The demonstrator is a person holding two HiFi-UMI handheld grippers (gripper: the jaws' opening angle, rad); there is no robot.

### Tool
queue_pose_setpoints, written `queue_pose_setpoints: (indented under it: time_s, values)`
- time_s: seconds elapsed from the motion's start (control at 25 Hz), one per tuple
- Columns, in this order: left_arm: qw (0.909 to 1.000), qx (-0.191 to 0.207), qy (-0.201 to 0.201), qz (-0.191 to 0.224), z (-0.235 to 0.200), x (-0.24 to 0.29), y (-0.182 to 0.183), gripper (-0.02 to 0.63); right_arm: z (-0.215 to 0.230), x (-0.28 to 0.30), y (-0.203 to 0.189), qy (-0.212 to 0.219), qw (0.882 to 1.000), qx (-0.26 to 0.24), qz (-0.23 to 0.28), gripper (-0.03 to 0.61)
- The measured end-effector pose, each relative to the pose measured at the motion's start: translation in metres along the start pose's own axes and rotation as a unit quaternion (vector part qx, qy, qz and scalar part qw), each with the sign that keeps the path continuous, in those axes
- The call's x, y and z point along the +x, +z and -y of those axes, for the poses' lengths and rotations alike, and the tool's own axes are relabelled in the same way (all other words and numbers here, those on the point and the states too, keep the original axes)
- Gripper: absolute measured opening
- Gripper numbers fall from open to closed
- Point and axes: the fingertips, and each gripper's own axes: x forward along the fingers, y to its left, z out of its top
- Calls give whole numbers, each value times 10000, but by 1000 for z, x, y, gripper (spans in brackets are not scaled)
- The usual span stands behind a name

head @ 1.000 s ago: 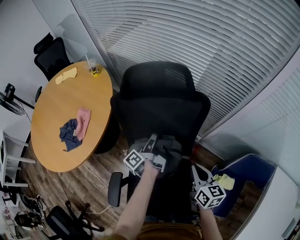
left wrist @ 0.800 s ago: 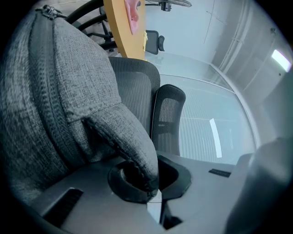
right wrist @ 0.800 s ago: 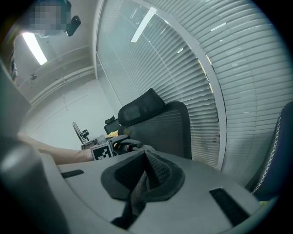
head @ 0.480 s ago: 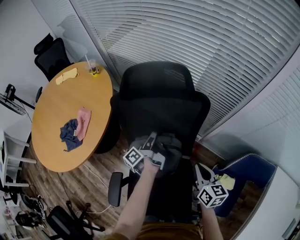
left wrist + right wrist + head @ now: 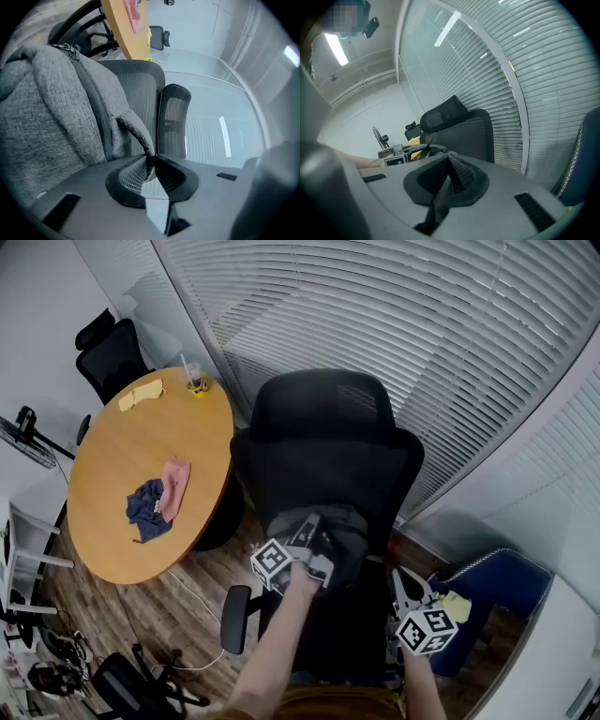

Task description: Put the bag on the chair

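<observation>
Grey fabric loop of the soft grey zip bag (image 5: pixel 56 117) is pinched in the left gripper (image 5: pixel 151 157), jaws clamped on it. Bag sits just ahead of that claw on the black mesh office chair (image 5: pixel 328 456) seat, long axis crosswise, zip running away to a metal pull. Right gripper (image 5: pixel 449 159) sits behind-right, jaws together, nothing between. Round wooden table (image 5: pixel 141 484) far left.

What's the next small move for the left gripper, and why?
Probably open the left gripper and let go. Its jaws are pinched on the strap of the grey bag, which in the head view already seems to sit on the seat of the black chair. The right gripper is shut, empty.
</observation>
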Motion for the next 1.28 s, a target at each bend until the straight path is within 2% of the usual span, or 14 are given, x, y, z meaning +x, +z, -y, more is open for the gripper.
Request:
queue_pose_setpoints:
  time_s: [0.36,0.44,0.48,0.6,0.64,0.76,0.8,0.88,0.96,1.04,1.28]
  values:
    - [9957,549,411,-624,-3,-48,-21,46,-33,-9,10,-1,9996,-206,186,11]
    - [9912,902,529,-809,1,-61,-26,44,-41,-13,11,-40,9993,-279,261,11]
    - [9865,1201,623,-921,4,-68,-30,43,-43,-15,13,-82,9989,-325,314,11]
    - [9613,2314,856,-1228,19,-89,-38,25,-53,-20,23,-227,9974,-477,492,11]
    - [9542,2569,867,-1263,25,-96,-38,23,-58,-21,26,-254,9968,-522,554,11]
    - [9429,3007,753,-1221,47,-116,-34,23,-76,-28,38,-274,9945,-659,764,11]
    - [9361,3229,723,-1192,55,-122,-32,23,-82,-30,42,-272,9935,-725,834,11]
    - [9128,3850,710,-1168,70,-131,-28,23,-93,-34,47,-264,9912,-883,953,11]
    - [8826,4494,687,-1197,86,-139,-26,23,-103,-38,50,-282,9888,-1056,1017,11]
    - [8580,4940,601,-1276,100,-146,-25,23,-113,-40,51,-325,9869,-1199,1026,11]
    - [8074,5739,497,-1274,130,-167,-25,23,-127,-54,60,-513,9799,-1565,1127,11]
